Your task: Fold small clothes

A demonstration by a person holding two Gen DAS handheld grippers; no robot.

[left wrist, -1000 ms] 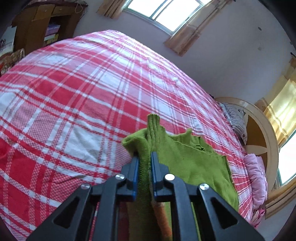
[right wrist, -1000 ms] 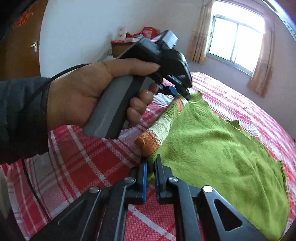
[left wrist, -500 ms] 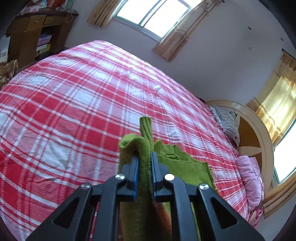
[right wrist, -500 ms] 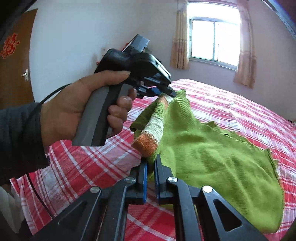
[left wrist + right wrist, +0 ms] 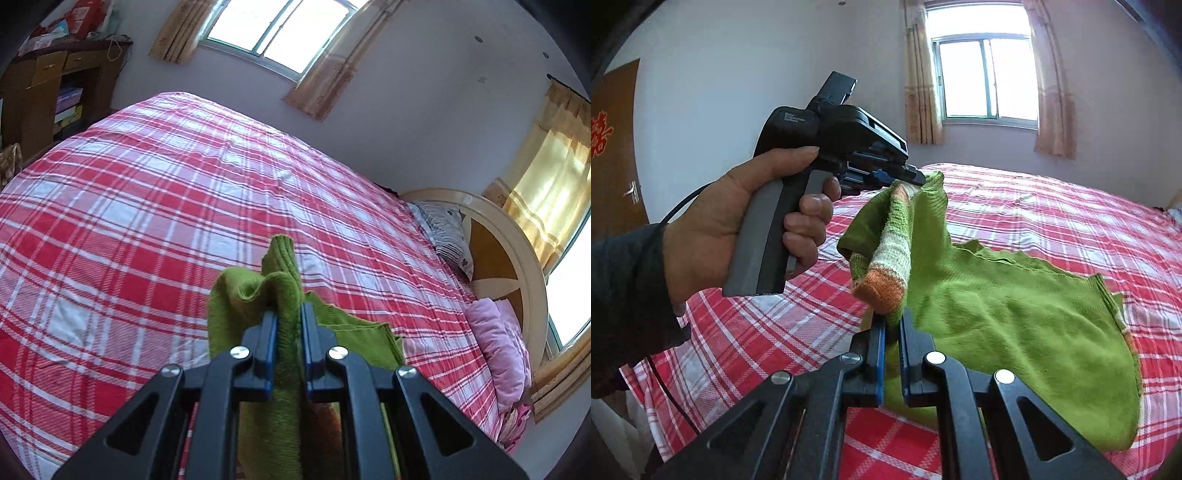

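The left gripper (image 5: 289, 317) pinches the green sweater (image 5: 1008, 317) at its edge. The right gripper (image 5: 892, 325) pinches it by the orange cuff (image 5: 882, 284). The sweater hangs between them, up off the bed (image 5: 147, 206), and its far end trails down toward 4 o'clock.

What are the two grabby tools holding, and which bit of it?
Both hold the green sweater. The left tool pinches a bunched edge near the sleeve's top; the right tool pinches just below the sleeve's orange cuff.
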